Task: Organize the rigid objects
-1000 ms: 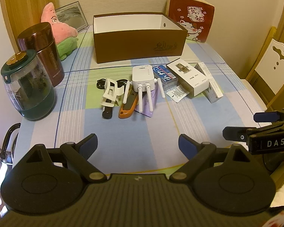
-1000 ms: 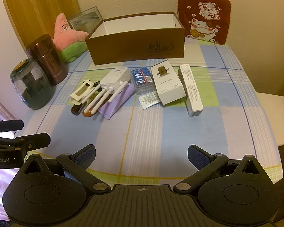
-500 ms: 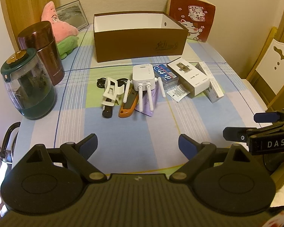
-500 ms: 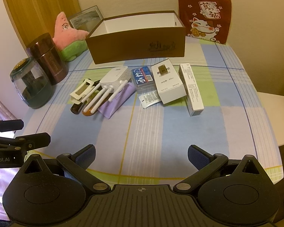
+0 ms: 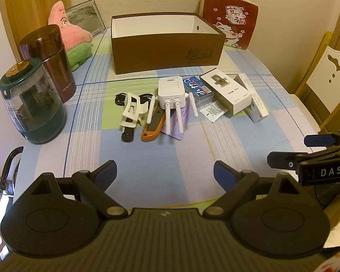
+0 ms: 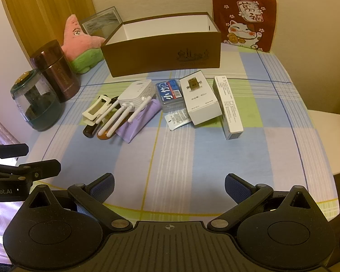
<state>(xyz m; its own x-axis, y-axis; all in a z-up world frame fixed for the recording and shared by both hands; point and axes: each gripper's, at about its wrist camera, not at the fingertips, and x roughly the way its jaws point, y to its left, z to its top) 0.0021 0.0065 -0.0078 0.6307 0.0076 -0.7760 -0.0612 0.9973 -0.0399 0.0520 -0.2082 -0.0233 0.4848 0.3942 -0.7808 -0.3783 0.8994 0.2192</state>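
An empty brown open box [image 5: 165, 52] [image 6: 163, 56] stands at the back of the checked table. In front of it lie a white router with antennas [image 5: 171, 95] [image 6: 136, 97], a white plastic clip [image 5: 131, 110], an orange utility knife [image 5: 153, 124], a purple pouch [image 6: 138, 122], a blue card case [image 5: 198, 88] [image 6: 170, 91], a white carton [image 5: 226, 95] [image 6: 199, 100], a long narrow carton [image 6: 227, 106] and a sachet [image 6: 178, 119]. My left gripper [image 5: 165, 176] and right gripper [image 6: 168, 188] are both open and empty, above the near table edge.
A dark green glass jar [image 5: 31, 104] and a maroon flask [image 5: 48, 61] stand at the left. A pink and green plush [image 5: 74, 38] and a picture frame [image 5: 83, 18] sit behind them. A red cat cushion [image 6: 243, 20] leans on the wall. A chair [image 5: 324, 79] stands right.
Both views have edged slightly forward and down toward the table. Nothing on the table has moved and both grippers stay open.
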